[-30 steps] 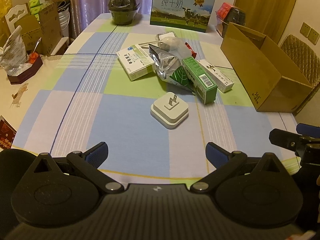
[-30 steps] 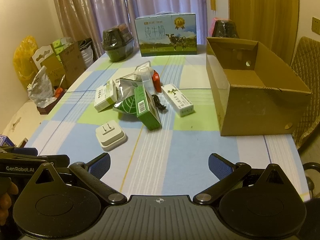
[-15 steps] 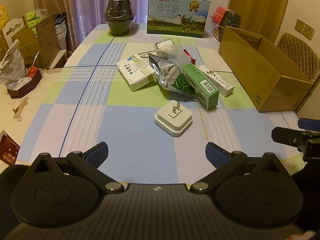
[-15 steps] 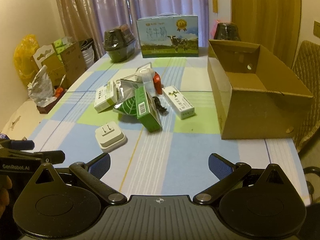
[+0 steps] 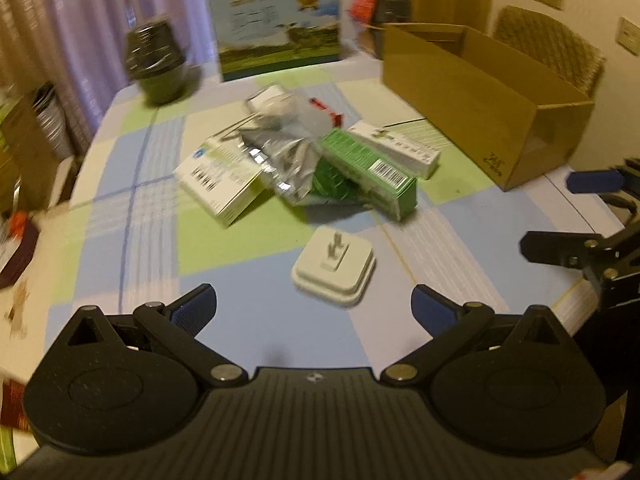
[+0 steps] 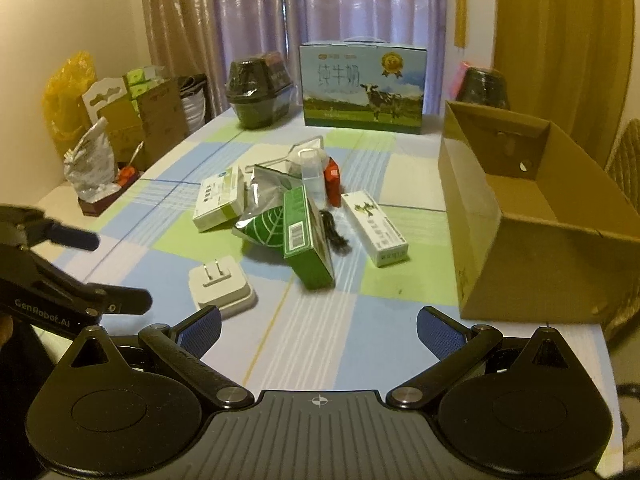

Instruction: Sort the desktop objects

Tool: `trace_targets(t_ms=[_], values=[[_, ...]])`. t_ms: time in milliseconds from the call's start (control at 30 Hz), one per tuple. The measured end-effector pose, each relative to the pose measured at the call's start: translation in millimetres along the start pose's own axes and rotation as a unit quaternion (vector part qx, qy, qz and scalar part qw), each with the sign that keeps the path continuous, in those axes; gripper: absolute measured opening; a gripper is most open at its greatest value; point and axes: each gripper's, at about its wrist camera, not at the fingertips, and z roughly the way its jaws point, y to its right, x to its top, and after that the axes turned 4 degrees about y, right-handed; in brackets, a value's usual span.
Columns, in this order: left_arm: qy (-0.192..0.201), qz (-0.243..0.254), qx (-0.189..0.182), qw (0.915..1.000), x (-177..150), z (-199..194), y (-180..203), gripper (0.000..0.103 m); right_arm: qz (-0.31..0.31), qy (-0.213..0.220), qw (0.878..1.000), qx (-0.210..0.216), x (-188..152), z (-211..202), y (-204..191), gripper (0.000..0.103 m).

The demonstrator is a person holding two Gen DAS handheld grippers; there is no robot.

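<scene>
Both wrist views face forward, sharing table [image 5: 256,312].

Bare tablecloth [image 6: 320,332] ahead; white plug [image 6: 221,285], box pile [image 6: 308,236] beyond.

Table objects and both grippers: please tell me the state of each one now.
left gripper: open, empty
right gripper: open, empty
white plug adapter: prongs up, apart from pile
green box: lying tilted on foil bag
foil bag: crumpled
cardboard box: open, nothing visible inside
</scene>
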Motion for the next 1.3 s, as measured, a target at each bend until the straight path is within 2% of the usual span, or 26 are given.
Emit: trace_targets(t_ms=[133, 267, 433, 533, 700, 867, 933, 1067, 1167, 1200, 1300], values=[[-0.008, 0.036, -0.017, 0.9992, 4.2, 26.0, -0.4, 0.102, -0.006, 0.001, 1.0, 0.007, 3.7, 16.3, 3.2, 0.101], [-0.035, 0.065, -0.043, 0.9963, 8.0, 53.2, -1.5, 0.102, -0.02, 0.002, 1.0, 0.009, 7.0, 34.2, 5.1, 0.101], [-0.059, 0.097, -0.052, 0.9922, 10.8, 79.2, -0.3, 0.099, -0.039, -0.006, 0.999, 0.016, 10.0, 60.4, 6.2, 0.087], [-0.068, 0.108, -0.06, 0.99, 9.8, 93.0, -1.5, 0.095, -0.049, -0.012, 0.998, 0.022, 9.6, 75.1, 6.8, 0.082], [-0.08, 0.1, -0.073, 0.9891, 6.6, 112.4, -5.6, 0.078, -0.068, -0.02, 0.997, 0.034, 9.5, 96.7, 4.6, 0.077], [-0.076, 0.089, -0.086, 0.9894, 8.2, 118.9, -10.1, 0.072, -0.102, -0.021, 0.994, 0.038, 13.2, 122.7, -0.4, 0.068], [-0.071, 0.079, -0.087, 0.9905, 9.5, 119.7, -12.0, 0.061, -0.108, -0.019, 0.993, 0.042, 15.8, 132.5, -1.6, 0.064], [-0.066, 0.06, -0.074, 0.9932, 9.6, 120.0, -16.2, 0.061, -0.116, -0.017, 0.992, 0.05, 21.0, 148.4, -4.2, 0.055], [-0.066, 0.043, -0.071, 0.9944, 7.7, 118.2, -15.9, 0.061, -0.116, -0.017, 0.992, 0.048, 23.1, 152.4, -3.1, 0.04], [-0.066, 0.046, -0.068, 0.9945, 6.5, 116.8, -13.6, 0.061, -0.112, -0.018, 0.992, 0.047, 24.0, 151.8, -2.1, 0.032], [-0.066, 0.047, -0.066, 0.9945, 3.9, 113.3, -5.7, 0.061, -0.077, -0.023, 0.996, 0.039, 22.1, 143.2, 10.2, 0.027]])
